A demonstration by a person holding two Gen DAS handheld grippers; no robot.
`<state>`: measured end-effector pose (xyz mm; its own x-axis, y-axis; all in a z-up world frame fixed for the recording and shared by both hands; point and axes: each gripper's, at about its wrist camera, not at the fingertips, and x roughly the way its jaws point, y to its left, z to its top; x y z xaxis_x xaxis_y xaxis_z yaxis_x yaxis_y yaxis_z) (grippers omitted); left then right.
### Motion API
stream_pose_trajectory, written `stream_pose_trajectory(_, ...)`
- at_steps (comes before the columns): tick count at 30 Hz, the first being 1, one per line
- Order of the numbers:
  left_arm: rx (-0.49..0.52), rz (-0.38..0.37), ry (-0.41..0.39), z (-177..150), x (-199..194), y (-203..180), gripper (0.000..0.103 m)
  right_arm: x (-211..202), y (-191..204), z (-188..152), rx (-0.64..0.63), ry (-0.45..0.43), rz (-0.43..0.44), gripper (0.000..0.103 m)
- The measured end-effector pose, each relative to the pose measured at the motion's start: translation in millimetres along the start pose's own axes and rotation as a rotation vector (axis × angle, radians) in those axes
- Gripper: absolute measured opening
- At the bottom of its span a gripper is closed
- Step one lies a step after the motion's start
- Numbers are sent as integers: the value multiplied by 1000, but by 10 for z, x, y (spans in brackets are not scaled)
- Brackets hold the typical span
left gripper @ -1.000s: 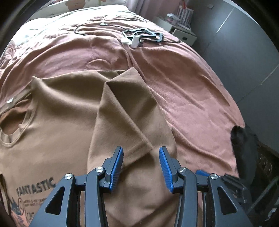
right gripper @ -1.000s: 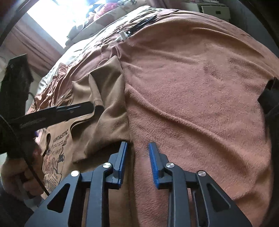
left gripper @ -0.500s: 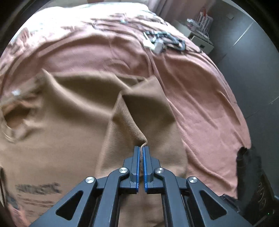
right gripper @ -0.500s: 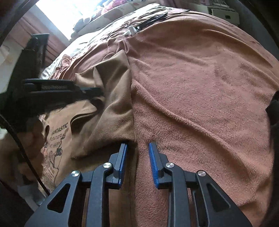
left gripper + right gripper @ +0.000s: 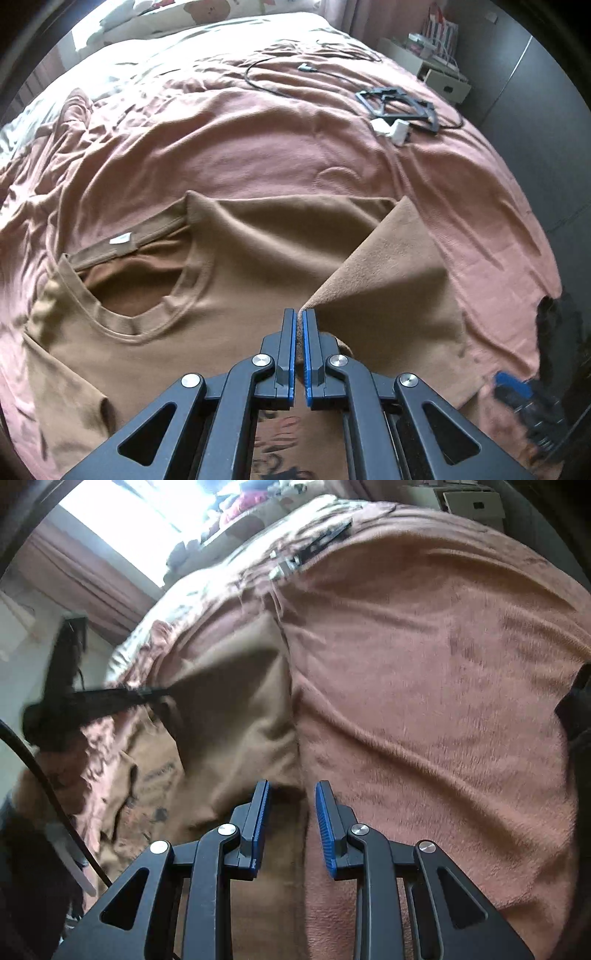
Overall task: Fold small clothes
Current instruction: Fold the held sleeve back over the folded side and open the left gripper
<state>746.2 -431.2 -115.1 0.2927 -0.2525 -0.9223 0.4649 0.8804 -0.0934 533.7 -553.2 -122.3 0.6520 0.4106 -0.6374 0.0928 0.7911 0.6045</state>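
Note:
A small brown T-shirt (image 5: 240,266) lies flat on a pink blanket (image 5: 229,147), its neck opening (image 5: 125,288) to the left. My left gripper (image 5: 299,321) is shut on the shirt's folded-over right side (image 5: 391,280) and holds it lifted into a peak. In the right wrist view the same shirt (image 5: 236,716) lies left of center, with the left gripper (image 5: 110,698) reaching in from the left. My right gripper (image 5: 291,812) is open and empty, low over the shirt's right edge where it meets the blanket (image 5: 443,701).
A black cable (image 5: 280,85), a black frame (image 5: 399,107) and white plugs (image 5: 395,129) lie on the far part of the bed. A dark object (image 5: 554,325) sits at the bed's right edge. Dark cabinets (image 5: 535,110) stand to the right.
My left gripper closed on the shirt's folded flap, then pulled it up and toward the neck side. The right gripper stayed open, nearly in place.

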Motion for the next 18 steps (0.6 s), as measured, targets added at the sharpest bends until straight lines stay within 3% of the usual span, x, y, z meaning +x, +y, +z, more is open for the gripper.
stream_pose_trajectory(4, 25, 38, 28, -36, 89, 96, 3, -5, -109, 14, 81, -48, 84, 23)
stream_pose_trajectory(10, 32, 46, 46, -65, 257, 184, 3, 207, -166, -5, 104, -27, 52, 23)
stream_pose_trajectory(18, 49, 68, 83, -64, 461, 246, 3, 446, 54, -29, 15, 24, -29, 22)
